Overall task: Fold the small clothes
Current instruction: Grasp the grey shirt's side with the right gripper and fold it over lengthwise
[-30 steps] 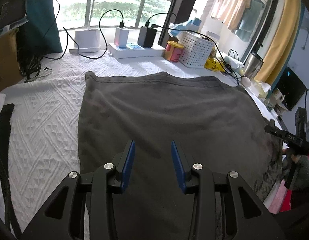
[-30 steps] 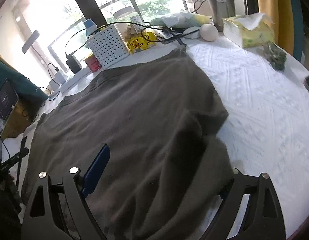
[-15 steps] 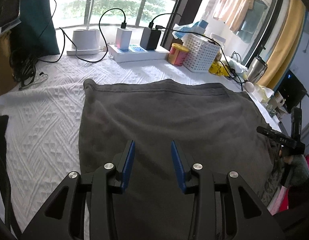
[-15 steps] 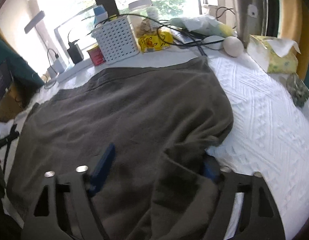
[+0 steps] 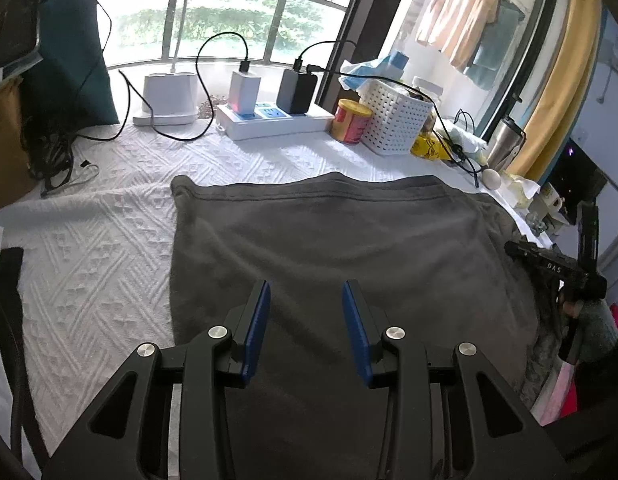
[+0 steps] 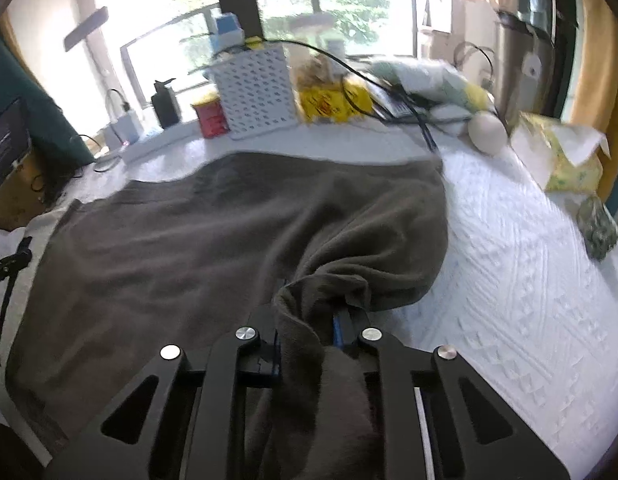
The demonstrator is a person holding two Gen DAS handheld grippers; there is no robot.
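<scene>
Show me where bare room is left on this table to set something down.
Bare white cloth lies left of the grey garment, and more to its right, before the tissue box. A narrow strip runs before the power strip. The window edge is crowded: basket, tin, cables.

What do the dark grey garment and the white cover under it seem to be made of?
The dark grey garment looks like soft fleece or brushed knit: matte and fuzzy, bunching in thick folds. The white cover seems a woven or quilted cotton-like textile with a raised diamond pattern; the exact fibre is unclear.

Bright window (image 5: 229, 12) backlight, glare, fisheye edges, right view motion-blurred
</scene>
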